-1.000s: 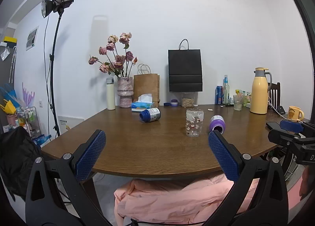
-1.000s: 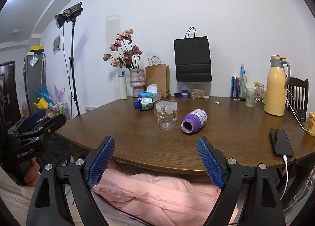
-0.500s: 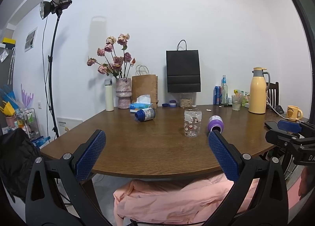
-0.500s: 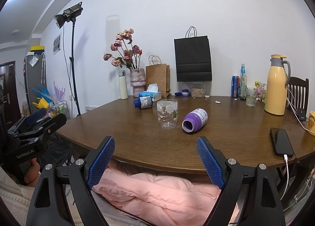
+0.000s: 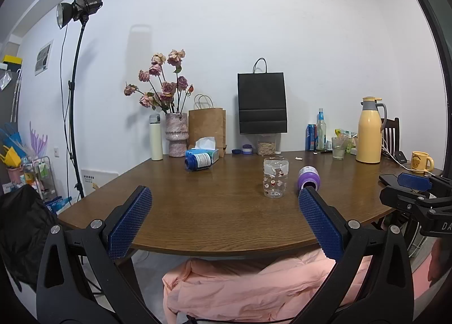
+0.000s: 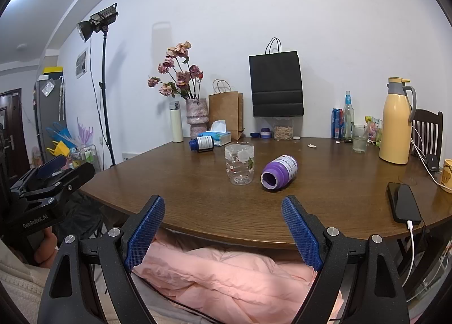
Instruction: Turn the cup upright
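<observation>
Readable writing: "GenRobot.AI" is showing in white on the black body of the left gripper (image 6: 50, 171) where it is sitting at the left edge of the right wrist view. In the left wrist view, the right gripper (image 5: 415, 182) body is showing only the letters "DA" at the frame edge. White labels on the 2 lying bottles are carrying print too small to read.

The clear cup (image 6: 239, 163) is standing on the wooden table (image 6: 325, 182) with its wider end up and its narrower end on the wood; whether it is mouth up or mouth down I cannot tell. It is transparent plastic, printed with small red, white and green motifs. In the left wrist view the cup (image 5: 275, 178) is appearing ahead of the left gripper (image 5: 223, 222), toward its right finger.

Just beside the cup, to its right, a purple bottle (image 6: 279, 173) is lying on its side, open mouth facing the camera. Behind the cup to the left, a blue bottle (image 6: 202, 143) is lying on its side in front of a tissue box (image 6: 219, 135).

The right gripper (image 6: 223, 232) is hanging short of the near table edge, well apart from the cup. Both grippers are holding their blue-padded fingers (image 6: 147, 228) spread wide, gripping nothing.
</observation>
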The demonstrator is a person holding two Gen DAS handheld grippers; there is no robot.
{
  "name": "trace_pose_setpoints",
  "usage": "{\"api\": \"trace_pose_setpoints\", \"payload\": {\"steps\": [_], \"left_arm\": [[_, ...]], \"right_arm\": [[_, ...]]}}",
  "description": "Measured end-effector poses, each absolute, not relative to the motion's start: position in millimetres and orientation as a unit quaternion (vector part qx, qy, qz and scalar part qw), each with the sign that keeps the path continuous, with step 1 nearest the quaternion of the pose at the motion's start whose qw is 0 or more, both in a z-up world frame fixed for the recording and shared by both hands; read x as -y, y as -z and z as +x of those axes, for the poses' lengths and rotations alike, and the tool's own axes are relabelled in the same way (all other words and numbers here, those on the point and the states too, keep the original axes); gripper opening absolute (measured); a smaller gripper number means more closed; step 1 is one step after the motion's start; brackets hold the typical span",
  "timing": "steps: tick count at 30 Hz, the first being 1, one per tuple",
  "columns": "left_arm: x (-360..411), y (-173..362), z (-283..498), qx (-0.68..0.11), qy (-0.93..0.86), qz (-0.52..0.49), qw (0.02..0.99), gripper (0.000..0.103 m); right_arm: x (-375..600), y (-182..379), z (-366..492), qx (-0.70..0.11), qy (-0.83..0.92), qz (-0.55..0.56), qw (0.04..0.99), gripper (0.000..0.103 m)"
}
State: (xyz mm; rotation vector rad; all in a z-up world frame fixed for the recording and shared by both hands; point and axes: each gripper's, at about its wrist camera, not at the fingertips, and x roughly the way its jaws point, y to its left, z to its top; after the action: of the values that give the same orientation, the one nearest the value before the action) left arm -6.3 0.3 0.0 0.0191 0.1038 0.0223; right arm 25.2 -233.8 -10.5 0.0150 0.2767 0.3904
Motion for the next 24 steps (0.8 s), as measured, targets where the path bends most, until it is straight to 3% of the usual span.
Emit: {"api": "trace_pose_setpoints", "payload": {"steps": [24], "left_arm": [[-1.5, -2.3, -6.1, -0.050, -0.008, 0.012, 0.999, 0.103]], "right_arm": [[230.6, 13.3, 24.2, -0.138, -0.192, 0.008, 0.972, 0.089]]}}
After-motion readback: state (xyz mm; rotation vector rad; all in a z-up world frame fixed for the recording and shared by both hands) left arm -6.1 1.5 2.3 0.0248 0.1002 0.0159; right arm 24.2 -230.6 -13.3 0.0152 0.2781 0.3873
